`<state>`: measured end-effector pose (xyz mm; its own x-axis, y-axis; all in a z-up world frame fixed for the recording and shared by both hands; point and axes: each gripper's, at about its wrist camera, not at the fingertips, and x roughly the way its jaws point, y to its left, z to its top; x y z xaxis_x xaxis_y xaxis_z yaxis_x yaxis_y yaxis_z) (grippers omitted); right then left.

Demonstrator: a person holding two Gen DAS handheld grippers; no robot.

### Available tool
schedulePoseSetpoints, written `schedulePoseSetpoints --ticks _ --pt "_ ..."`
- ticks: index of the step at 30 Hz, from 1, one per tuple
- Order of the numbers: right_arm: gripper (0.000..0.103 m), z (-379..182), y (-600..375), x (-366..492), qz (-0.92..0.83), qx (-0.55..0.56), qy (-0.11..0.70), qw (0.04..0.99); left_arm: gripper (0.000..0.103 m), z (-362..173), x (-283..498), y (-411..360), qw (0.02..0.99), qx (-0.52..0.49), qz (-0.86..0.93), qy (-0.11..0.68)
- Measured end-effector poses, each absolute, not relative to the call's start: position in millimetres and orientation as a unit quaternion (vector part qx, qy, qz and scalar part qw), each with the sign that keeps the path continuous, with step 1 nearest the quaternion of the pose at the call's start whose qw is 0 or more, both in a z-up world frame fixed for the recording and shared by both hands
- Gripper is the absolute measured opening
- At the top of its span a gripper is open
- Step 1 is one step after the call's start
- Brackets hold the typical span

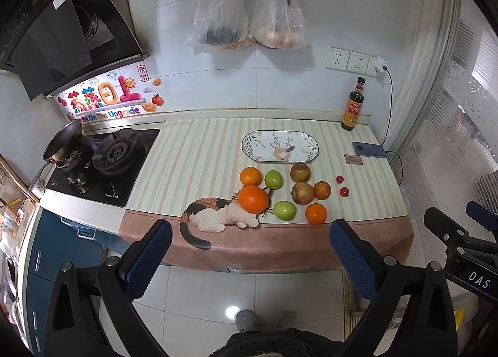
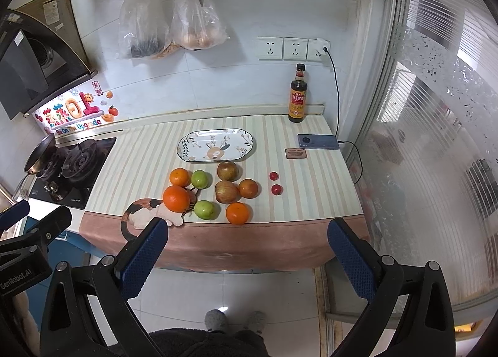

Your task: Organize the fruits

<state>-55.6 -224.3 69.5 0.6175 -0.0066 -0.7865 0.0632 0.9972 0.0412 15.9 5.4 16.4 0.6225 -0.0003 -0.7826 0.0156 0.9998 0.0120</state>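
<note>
Both claws hang short of the counter [image 1: 311, 242], the left claw [image 1: 250, 232] and right claw [image 2: 247, 232] spread wide and empty, seemingly sizing up a first pick. The fruits [image 2: 214, 190] sit loose near the front edge; the patterned plate [image 2: 190, 155] behind them looks bare, probably their destination.

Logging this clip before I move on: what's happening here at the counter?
A person stands back from the counter with both grippers held open and empty: the left gripper and the right gripper. Nothing has been picked up. Oranges, green apples, reddish apples and two small red fruits lie loose on the striped cloth. The oval plate behind them holds nothing. Sorting looks not yet started.
</note>
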Motion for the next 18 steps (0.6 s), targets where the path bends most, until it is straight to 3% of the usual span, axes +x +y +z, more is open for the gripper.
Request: schedulePoseSetpoints --ticks 10,18 --pt "0.103 31.8 -222.7 -21.4 -0.023 0.119 0.428 0.896 0.103 -19.2 58.9 39.8 0.908 0.036 0.044 0.416" --pt "0.103 -55.5 -211.2 34.4 -0.032 0.150 0.494 0.856 0.103 -106.5 139.6 69.2 0.855 0.035 0.037 0.516"
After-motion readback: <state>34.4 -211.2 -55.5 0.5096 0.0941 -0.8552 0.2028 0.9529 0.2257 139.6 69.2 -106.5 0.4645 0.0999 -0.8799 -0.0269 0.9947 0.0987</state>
